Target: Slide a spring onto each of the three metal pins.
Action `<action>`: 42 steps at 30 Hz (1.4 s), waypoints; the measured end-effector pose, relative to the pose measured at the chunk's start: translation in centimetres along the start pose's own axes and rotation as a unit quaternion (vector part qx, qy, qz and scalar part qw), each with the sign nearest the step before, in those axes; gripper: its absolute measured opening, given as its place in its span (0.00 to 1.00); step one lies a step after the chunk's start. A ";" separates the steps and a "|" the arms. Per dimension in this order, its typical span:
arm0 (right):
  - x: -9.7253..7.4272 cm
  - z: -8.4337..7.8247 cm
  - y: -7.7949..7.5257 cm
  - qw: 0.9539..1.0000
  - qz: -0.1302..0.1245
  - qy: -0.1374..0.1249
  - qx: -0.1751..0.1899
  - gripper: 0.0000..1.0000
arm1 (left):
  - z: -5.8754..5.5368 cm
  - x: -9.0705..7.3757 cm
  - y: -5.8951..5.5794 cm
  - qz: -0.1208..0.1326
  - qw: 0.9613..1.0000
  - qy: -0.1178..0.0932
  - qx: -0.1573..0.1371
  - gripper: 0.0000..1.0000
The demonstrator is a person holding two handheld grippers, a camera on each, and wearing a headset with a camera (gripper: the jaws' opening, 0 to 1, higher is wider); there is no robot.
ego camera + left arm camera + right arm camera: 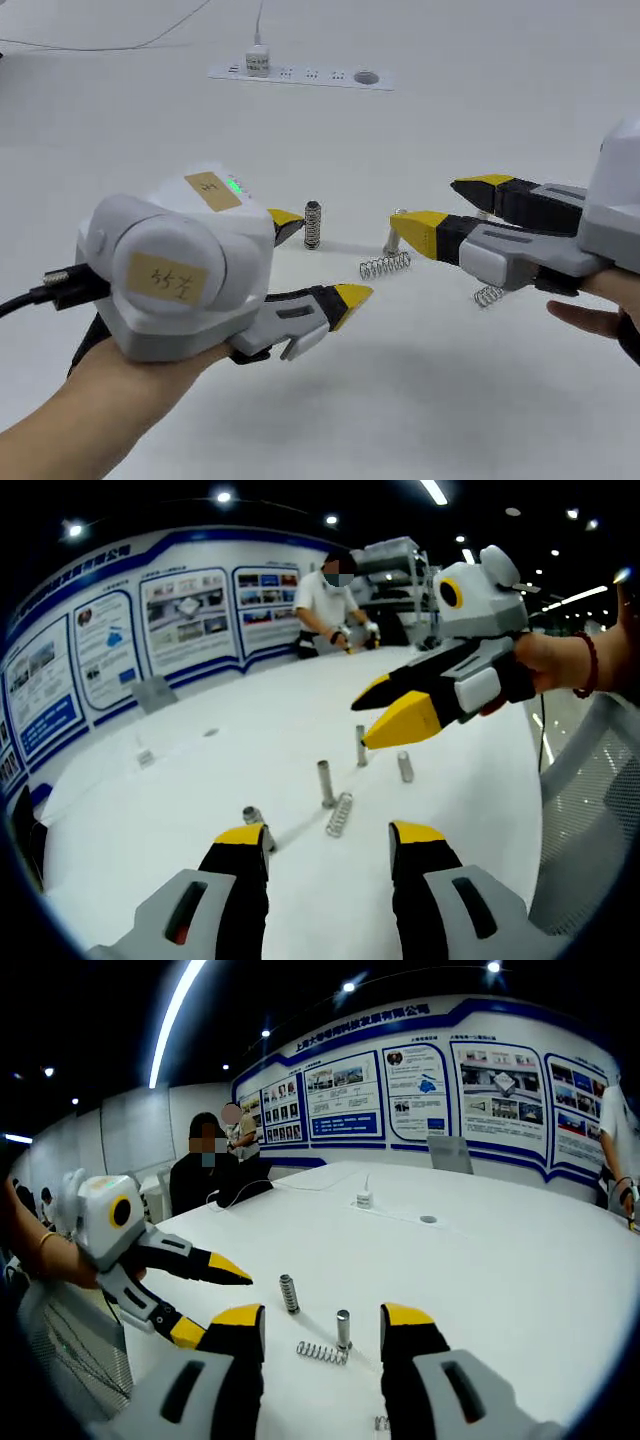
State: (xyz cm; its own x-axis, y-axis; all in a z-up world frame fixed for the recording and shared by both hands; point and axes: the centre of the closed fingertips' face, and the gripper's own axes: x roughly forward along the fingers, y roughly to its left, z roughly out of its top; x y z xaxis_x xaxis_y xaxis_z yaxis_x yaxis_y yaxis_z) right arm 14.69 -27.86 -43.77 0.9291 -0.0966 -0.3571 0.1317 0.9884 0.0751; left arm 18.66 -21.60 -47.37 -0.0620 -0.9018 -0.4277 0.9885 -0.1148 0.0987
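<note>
- the left gripper [318,257] has its yellow-tipped fingers spread wide, with nothing between them.
- the right gripper [450,207] also has its fingers spread apart and holds nothing; its tips point toward the left gripper's tips, well apart from them.
- a pin with a spring already on it [312,225] stands upright on the white table [330,400], just beside the tip of the left gripper's far finger; in the left gripper view it sits right next to that view's left fingertip.
- a bare pin [392,240] stands upright just below the tip of the right gripper's near finger; in the right gripper view it stands ahead in the gap between the two fingers.
- a loose spring [385,265] lies on its side at the foot of the bare pin, between the two grippers' tips.
- a second loose spring [488,295] lies on the table under the right gripper's near finger.
- another bare pin [361,745] stands upright beneath the right gripper's fingertips, as seen in the left gripper view.
- a white power strip [300,75] with a charger plugged in lies far beyond both sets of fingers.
</note>
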 end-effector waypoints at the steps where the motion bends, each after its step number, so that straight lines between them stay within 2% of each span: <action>1: -0.2 -0.2 -0.1 1.000 -0.002 0.000 0.001 0.48 | 0.0 0.2 0.0 -0.001 1.000 0.001 0.001 0.49; 7: -1.1 -0.9 -0.5 1.000 -0.006 0.002 0.008 0.51 | -0.6 1.5 0.0 -0.017 1.000 0.015 0.017 0.44; 13: -1.6 -1.4 -0.5 1.000 -0.007 0.009 -0.002 0.54 | -1.4 2.9 -0.1 -0.029 0.999 0.028 0.025 0.39; 18: -1.7 -1.6 -0.6 1.000 -0.010 0.012 0.000 0.55 | -2.3 4.2 -0.1 -0.036 0.998 0.044 0.023 0.34; 24: -2.2 -2.1 -0.7 1.000 -0.012 0.016 0.004 0.56 | -2.9 5.5 -0.2 -0.050 0.997 0.049 0.010 0.30; 29: -2.5 -2.8 -0.9 0.999 -0.017 0.027 0.008 0.58 | -3.2 6.1 -0.4 -0.063 0.997 0.053 -0.003 0.27; 34: -2.6 -3.3 -0.9 0.999 -0.016 0.032 0.009 0.60 | -3.6 6.5 -0.8 -0.072 0.996 0.059 0.002 0.24; 42: -2.8 -3.5 -1.0 0.999 -0.016 0.033 0.015 0.62 | -3.8 6.9 -0.7 -0.075 0.995 0.062 -0.006 0.22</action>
State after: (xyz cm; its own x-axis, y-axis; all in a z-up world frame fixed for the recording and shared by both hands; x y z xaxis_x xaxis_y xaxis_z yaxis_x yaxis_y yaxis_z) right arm 10.71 -28.15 -46.10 0.8997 -0.1201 -0.4196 0.1731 0.9808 0.0904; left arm 18.04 -26.17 -53.78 -0.1929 -0.8164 -0.5443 0.9708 -0.2394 0.0150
